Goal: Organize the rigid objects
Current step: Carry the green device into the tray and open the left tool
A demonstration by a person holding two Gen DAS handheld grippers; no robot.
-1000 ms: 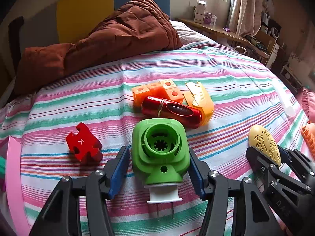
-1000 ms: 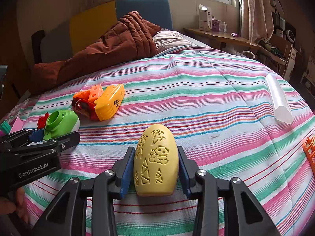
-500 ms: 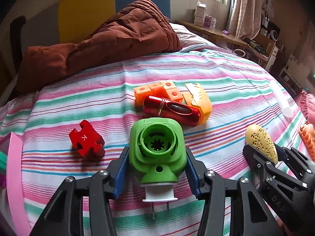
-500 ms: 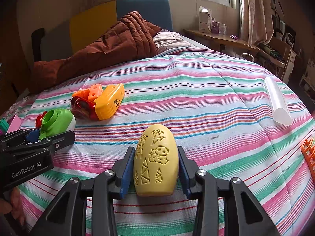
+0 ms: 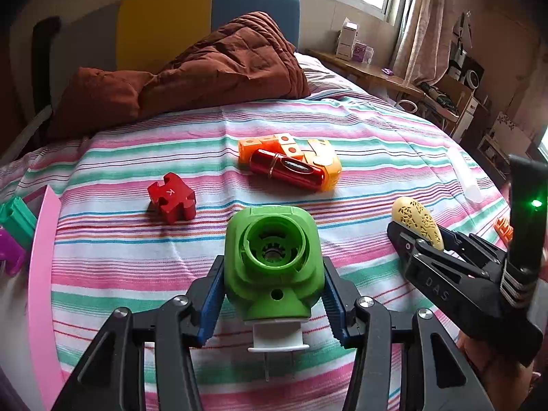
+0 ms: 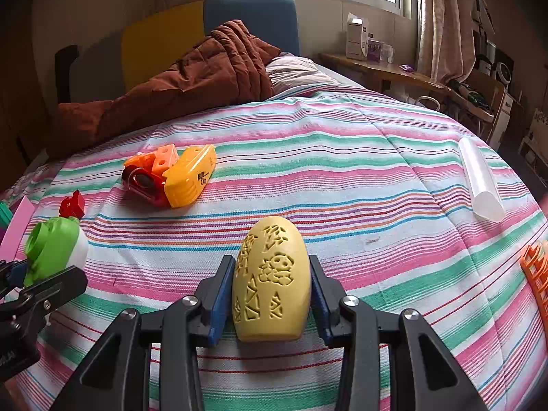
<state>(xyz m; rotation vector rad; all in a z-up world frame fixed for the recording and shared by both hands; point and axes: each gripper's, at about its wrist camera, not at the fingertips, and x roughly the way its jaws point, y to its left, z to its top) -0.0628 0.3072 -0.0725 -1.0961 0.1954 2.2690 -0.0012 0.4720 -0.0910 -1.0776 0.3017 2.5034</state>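
1. Bedroom setting: a bed with a striped sheet (image 5: 342, 120) serves as the work surface, with a brown quilt (image 5: 212, 68) heaped in the upper middle of the left wrist view and a window behind.
2. Far left of the left wrist view: a pink board (image 5: 41, 274) runs down the frame edge, with a teal block (image 5: 17, 219) beside it. Judged a possible collection point; not confirmed.
3. Left of centre: a red puzzle block (image 5: 171, 202) lies loose on the sheet, apart from everything else.
4. Lower centre: the left gripper (image 5: 272, 299) is clamped on a green plug-in device (image 5: 274, 260), blue pads pressed to both flanks, white base and prongs pointing toward the camera.
5. Upper centre: an orange cube strip (image 5: 267, 145), a red cylinder (image 5: 287, 169) and a yellow-orange case (image 5: 325, 161) lie touching one another in a cluster.
6. Right side: the right gripper (image 6: 272, 289) is clamped on a yellow carved oval (image 6: 272, 274), which fills the lower centre of the right wrist view.
7. Far right of the right wrist view: a clear tube (image 6: 479, 181) and an orange lattice piece (image 6: 536, 270) lie well apart from the cluster.
8. Recommendations, as judgement:
   - Carry each held piece high enough to clear the sheet folds.
   - Set down next to the cluster without knocking it; the cylinder may roll.
   - Keep the green device's prongs from snagging the cloth.
   - Release only once the piece rests flat.
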